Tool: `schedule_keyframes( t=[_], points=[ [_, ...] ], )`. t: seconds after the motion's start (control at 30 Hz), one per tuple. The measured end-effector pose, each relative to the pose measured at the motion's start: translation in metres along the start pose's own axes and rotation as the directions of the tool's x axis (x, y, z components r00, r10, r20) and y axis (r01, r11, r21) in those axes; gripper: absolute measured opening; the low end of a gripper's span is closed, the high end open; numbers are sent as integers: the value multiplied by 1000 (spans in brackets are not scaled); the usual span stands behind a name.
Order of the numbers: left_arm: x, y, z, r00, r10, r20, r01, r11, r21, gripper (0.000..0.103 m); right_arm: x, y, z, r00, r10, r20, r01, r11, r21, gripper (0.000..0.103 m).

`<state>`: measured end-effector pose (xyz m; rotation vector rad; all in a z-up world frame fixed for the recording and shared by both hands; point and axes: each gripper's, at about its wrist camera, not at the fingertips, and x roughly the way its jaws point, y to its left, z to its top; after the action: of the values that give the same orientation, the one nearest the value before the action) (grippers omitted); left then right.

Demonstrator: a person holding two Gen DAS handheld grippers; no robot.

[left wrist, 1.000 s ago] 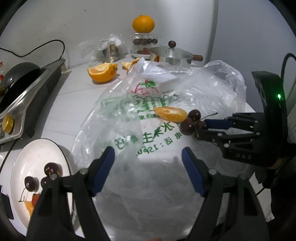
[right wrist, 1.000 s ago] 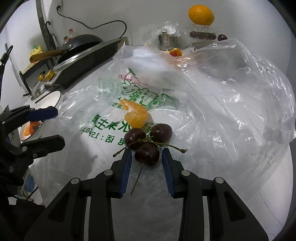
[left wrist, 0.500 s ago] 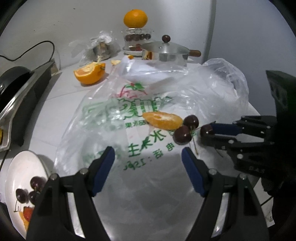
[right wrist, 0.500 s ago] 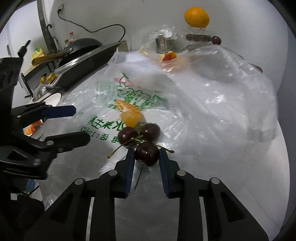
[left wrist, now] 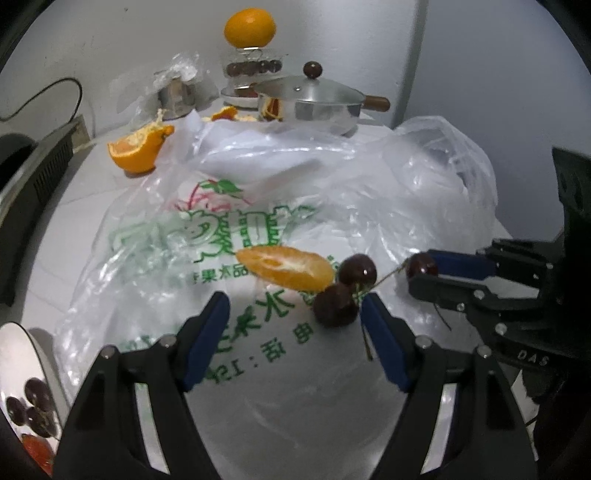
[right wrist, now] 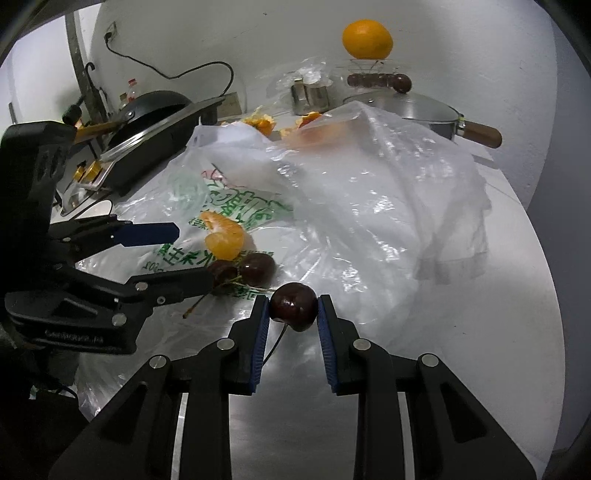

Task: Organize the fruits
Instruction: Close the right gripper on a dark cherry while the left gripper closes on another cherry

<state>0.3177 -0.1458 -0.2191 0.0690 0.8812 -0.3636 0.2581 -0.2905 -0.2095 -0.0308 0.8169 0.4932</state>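
An orange segment (left wrist: 284, 267) and two dark cherries (left wrist: 335, 304) lie on a clear plastic bag (left wrist: 236, 221) with green print. My left gripper (left wrist: 295, 325) hangs just short of them with its jaws closing. The near cherry sits by the right fingertip and the pads (left wrist: 207, 332) press on nothing. In the right wrist view the left gripper (right wrist: 194, 254) frames the orange segment (right wrist: 223, 240), with the two cherries (right wrist: 258, 267) just beside it. My right gripper (right wrist: 291, 314) is shut on a third cherry (right wrist: 293, 306), held slightly apart from the pair; its stem hangs down. From the left wrist view, that gripper (left wrist: 419, 273) comes in from the right.
A white plate (left wrist: 14, 354) with several cherries sits at the near left. A lidded steel pot (left wrist: 310, 99), a whole orange (left wrist: 249, 27) on a glass stand, a cut orange (left wrist: 138, 151) and peel stand at the back. A stove (right wrist: 155, 147) with a pan runs along the left.
My right gripper closed on one cherry and drew it back from the other two. My left gripper moved right, toward the orange segment, and its jaws narrowed a little.
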Motion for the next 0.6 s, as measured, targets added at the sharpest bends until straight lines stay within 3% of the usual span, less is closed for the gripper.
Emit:
schedule_keyframes(
  t=[0.27, 0.53, 0.6],
  points=[
    [11, -4, 8, 998, -62, -13, 62, 997, -36, 51, -2, -8, -2, 1000, 8, 5, -8, 1000, 4, 28],
    [23, -7, 6, 992, -109, -58, 106, 993, -61, 51, -5, -10, -3, 1000, 1, 12, -1, 1000, 10, 28],
    [23, -7, 6, 991, -116, -59, 112, 992, -64, 46, -6, -10, -3, 1000, -2, 12, 2, 1000, 12, 28]
  ],
)
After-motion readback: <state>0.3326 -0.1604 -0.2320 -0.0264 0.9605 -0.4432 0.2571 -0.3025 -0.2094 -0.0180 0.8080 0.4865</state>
